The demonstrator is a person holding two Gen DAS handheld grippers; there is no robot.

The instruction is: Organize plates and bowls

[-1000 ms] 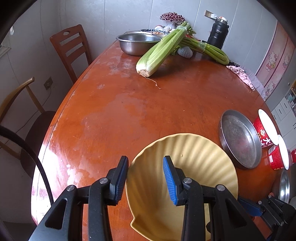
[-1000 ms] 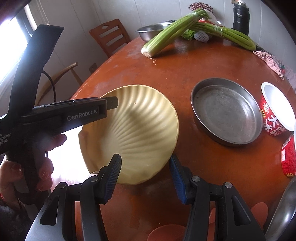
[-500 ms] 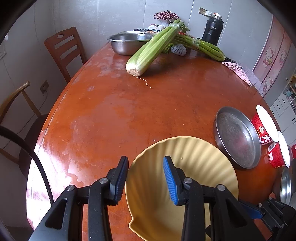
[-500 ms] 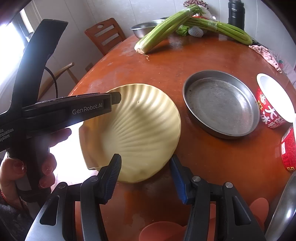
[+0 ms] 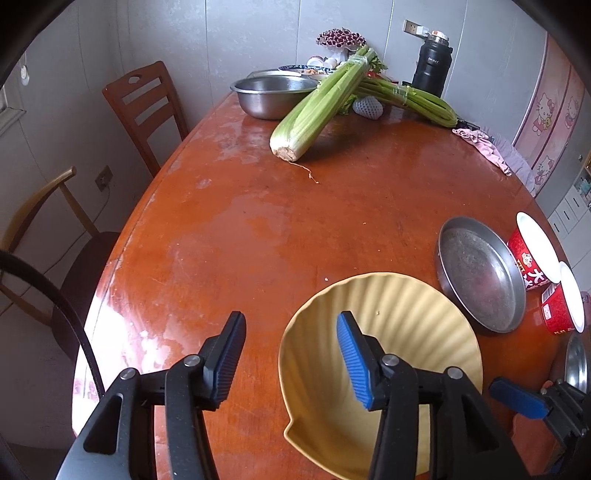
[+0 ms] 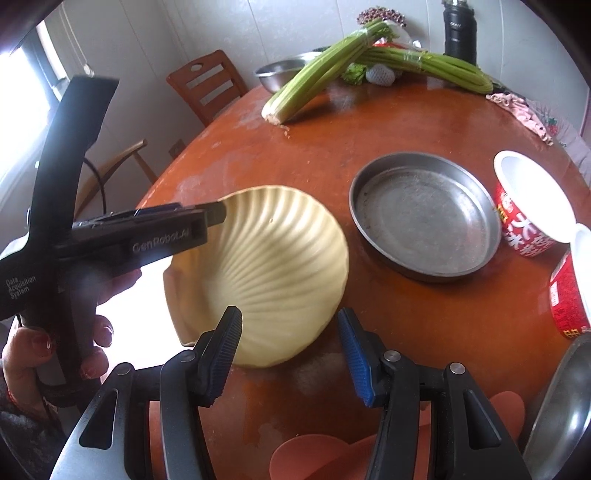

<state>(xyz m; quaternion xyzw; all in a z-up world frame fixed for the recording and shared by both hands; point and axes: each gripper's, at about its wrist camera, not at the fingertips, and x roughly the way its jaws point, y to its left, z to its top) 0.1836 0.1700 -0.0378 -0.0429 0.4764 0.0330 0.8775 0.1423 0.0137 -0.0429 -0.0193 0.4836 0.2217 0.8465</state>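
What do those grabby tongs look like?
Both tongs are black plastic with silver bolts and ribbed blue pads. The left tongs trail a black cable. Seen from the right tongs, their side carries white lettering, "GenRobot.AI" and "Data Acquisition System". The hand holding them has dark red nail polish.

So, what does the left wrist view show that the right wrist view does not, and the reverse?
Only left wrist: pink cartoon-cat door, white wall socket. Only right wrist: a hand holding the left tongs, opening over the rim of the yellow shell-shaped plate; orange flat pieces. Both: that plate, round steel pan, green celery bunches, red paper cups.
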